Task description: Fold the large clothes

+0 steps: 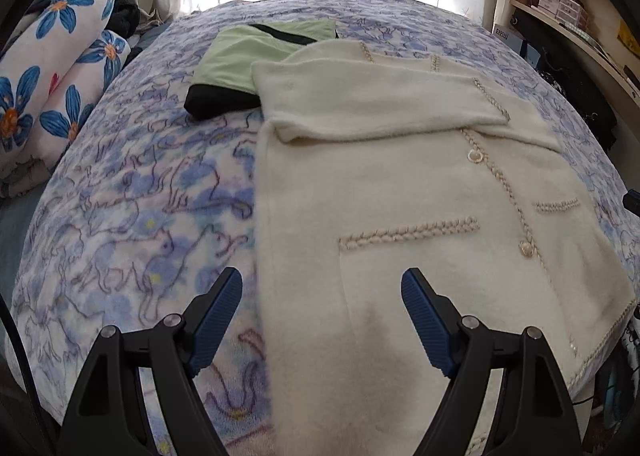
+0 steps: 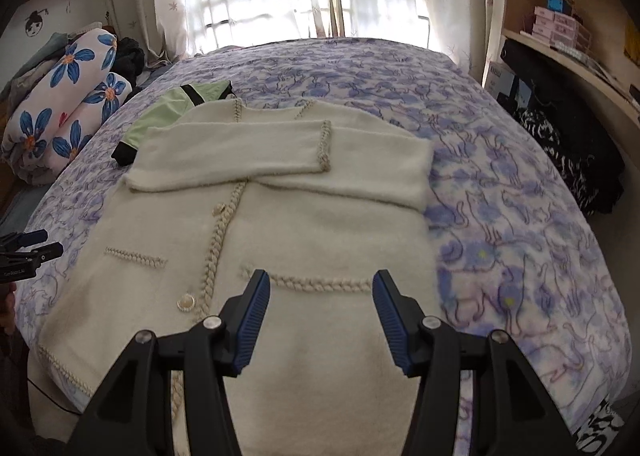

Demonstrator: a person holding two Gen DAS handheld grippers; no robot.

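Cardigan [image 2: 304,216] hides green garment [image 2: 160,116] partly

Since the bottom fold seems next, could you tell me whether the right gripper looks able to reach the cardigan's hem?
Probably yes: the right gripper is open and empty above the cream cardigan, with nothing lying between it and the near hem.

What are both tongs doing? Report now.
Left tongs: open, holding nothing, over the cardigan.
Right tongs: open, holding nothing.
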